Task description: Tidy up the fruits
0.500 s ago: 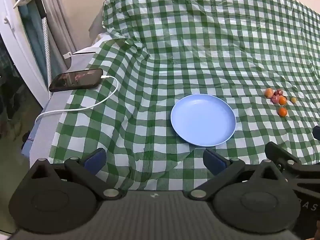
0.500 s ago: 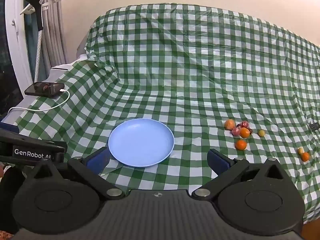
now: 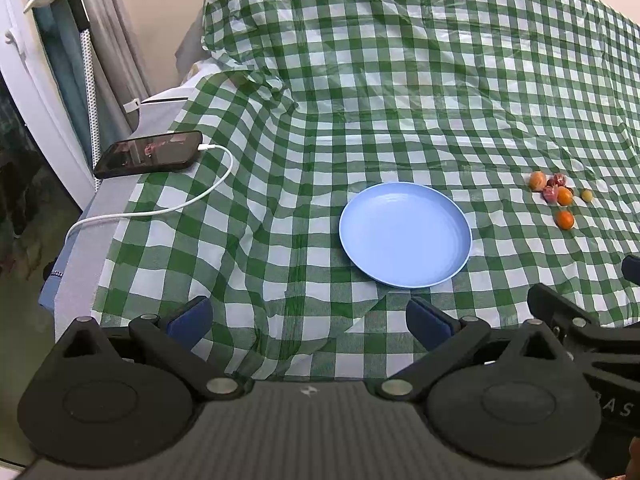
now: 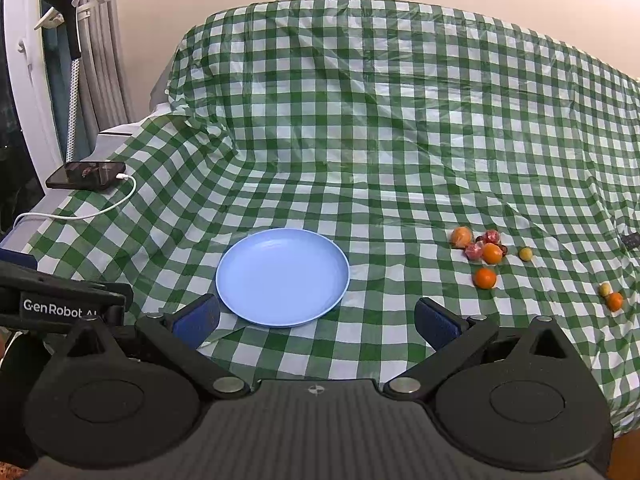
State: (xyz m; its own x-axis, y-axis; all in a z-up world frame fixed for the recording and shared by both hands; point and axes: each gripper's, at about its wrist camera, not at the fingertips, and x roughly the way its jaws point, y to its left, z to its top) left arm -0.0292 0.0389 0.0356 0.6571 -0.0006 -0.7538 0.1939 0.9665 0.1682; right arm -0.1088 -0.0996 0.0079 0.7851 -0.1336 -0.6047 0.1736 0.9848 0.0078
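An empty light blue plate [image 3: 405, 235] [image 4: 282, 277] lies on the green checked cloth. Right of it sits a cluster of small fruits [image 3: 554, 194] [image 4: 480, 250]: orange ones, reddish ones and a small yellow one [image 4: 525, 254]. One orange fruit [image 4: 485, 278] lies a little nearer, and two more fruits [image 4: 611, 297] lie farther right. My left gripper [image 3: 310, 322] is open with only cloth between its blue pads, short of the plate. My right gripper [image 4: 318, 320] is open too, with the plate's near rim between its fingers. Neither touches a fruit.
A black phone [image 3: 150, 154] [image 4: 86, 175] with a white charging cable [image 3: 192, 200] lies at the cloth's left edge. The cloth [image 3: 400, 100] rises over a bulky shape behind. A curtain and a white frame [image 4: 24, 80] stand at the left. The bed edge drops off at left.
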